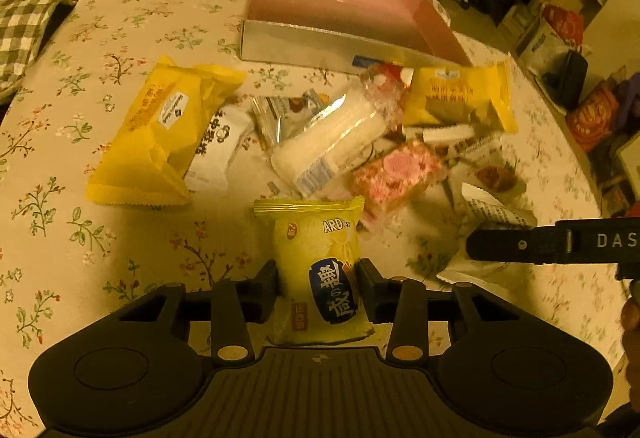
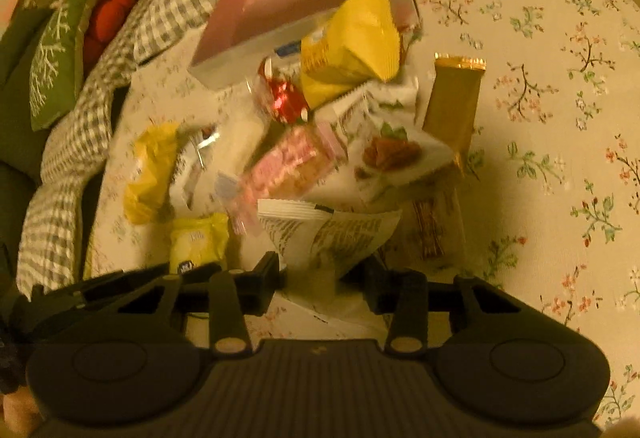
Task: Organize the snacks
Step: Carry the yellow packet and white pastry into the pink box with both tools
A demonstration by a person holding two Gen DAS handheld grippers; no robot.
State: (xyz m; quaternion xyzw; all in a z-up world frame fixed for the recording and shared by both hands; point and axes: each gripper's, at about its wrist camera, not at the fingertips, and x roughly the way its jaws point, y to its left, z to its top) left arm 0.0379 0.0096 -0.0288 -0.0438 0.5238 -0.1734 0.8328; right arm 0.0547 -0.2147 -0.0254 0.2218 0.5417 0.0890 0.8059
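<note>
The pale yellow snack packet stood pinched in my left tool, just off the pile on the floral tabletop. My right tool was clamped on a white printed packet (crinkly, slightly blurred). Gathering step, I judged; next, carry both to the pink box.

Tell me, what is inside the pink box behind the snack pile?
The pink box shows only bare pink floor and walls in both views; no snack is visible inside. Its near wall hides the strip just behind it, and a yellow packet covers one corner.
</note>
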